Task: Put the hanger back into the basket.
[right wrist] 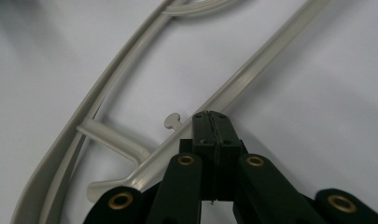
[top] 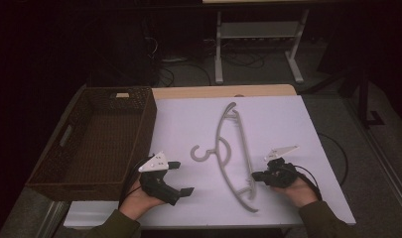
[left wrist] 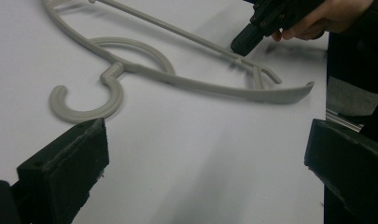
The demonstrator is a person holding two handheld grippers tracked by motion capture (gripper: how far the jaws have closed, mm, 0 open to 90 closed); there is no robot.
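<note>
The pale grey plastic clothes hanger (top: 232,156) lies flat on the white-covered bench (top: 288,124), between the two claws and nearer the right one; its hook (left wrist: 86,100) curls toward the left claw (top: 181,177), just ahead of that claw's spread jaws, which hold nothing; the right claw (right wrist: 210,116) has its jaws pressed together with nothing between them, the tips lying on or just over the hanger's straight lower bar (right wrist: 252,70), close to the hanger's near end; a dark woven wicker basket (top: 139,129) sits beyond the left claw, on its outer side.
</note>
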